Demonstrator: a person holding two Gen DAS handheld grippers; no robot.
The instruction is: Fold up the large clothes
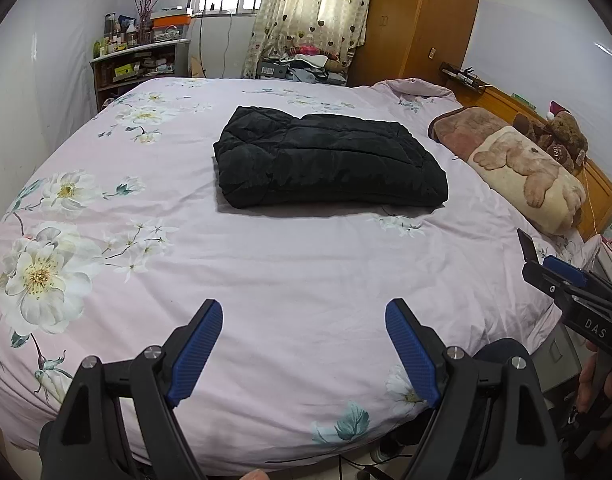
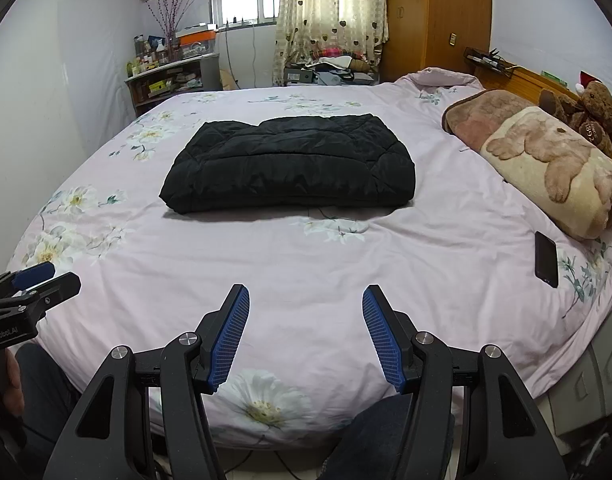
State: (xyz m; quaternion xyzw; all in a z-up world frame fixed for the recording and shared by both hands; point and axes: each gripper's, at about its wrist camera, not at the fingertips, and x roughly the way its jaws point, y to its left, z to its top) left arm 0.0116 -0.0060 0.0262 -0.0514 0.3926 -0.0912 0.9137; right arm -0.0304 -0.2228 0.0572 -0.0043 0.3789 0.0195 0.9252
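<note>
Both jaws spread empty, folded black jacket [image 2: 290, 164] on bed [image 2: 346, 280]

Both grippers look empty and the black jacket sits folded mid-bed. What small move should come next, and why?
Probably none beyond drawing back: the black jacket already lies as a compact folded bundle on the bedsheet, and the left gripper and right gripper both stand open, empty, well short of it.
</note>
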